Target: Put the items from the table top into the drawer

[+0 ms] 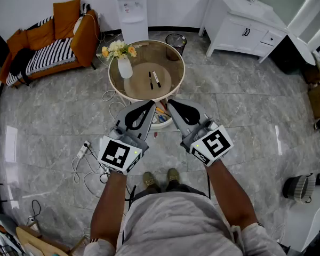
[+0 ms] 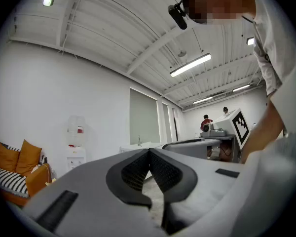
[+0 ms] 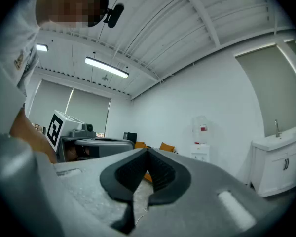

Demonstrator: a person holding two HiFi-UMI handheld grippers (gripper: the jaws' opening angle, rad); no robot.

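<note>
Pens (image 1: pixel 151 80) lie on table (image 1: pixel 166 55); left gripper (image 1: pixel 150 105), right gripper (image 1: pixel 169 104) hang short.

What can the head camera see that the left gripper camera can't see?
Only the head view shows the round glass-topped table, two dark pens on it and the white vase of flowers. Only the left gripper view shows the long ceiling lights and a far-off person in red. Both show the white water dispenser, the orange sofa and the shut left gripper.

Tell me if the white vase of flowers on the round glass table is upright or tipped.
Upright: the white vase stands on its base on the round glass table, flowers above its mouth.
</note>
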